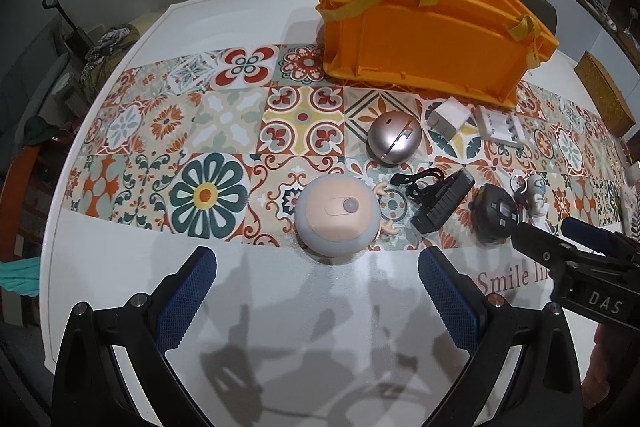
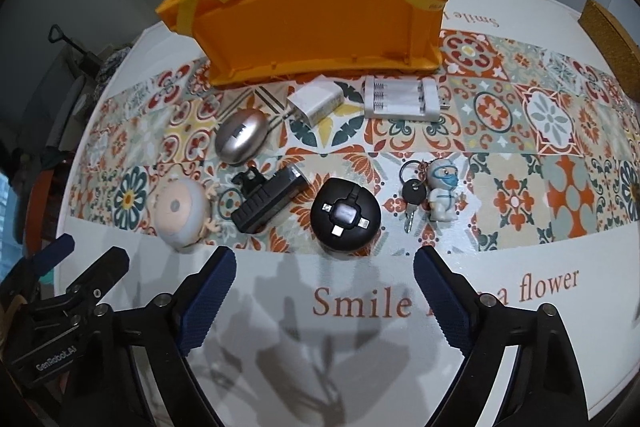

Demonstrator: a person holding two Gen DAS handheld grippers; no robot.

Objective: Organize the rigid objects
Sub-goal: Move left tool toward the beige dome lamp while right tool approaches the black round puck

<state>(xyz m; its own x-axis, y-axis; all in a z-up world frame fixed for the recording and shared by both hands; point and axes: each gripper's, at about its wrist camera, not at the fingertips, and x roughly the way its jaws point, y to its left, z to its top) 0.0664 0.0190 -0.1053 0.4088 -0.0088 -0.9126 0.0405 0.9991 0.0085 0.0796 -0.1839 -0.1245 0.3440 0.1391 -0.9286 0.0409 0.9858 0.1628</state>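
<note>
Both tongs hover wide open and empty over the table's near edge. The left gripper (image 1: 318,301) faces the round grey-and-peach gadget (image 1: 337,217) straight ahead; the right gripper (image 2: 325,301) faces the round black cable disc (image 2: 345,214). The orange plastic crate with yellow straps (image 2: 316,15) stands beyond, its inside hidden.

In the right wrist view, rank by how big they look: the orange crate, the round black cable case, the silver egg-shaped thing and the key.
1. orange crate, by far the largest.
2. round black cable case.
3. silver egg-shaped thing, close to the case; it lies farther from the camera, so that order is unsure.
4. key, smallest.
</note>
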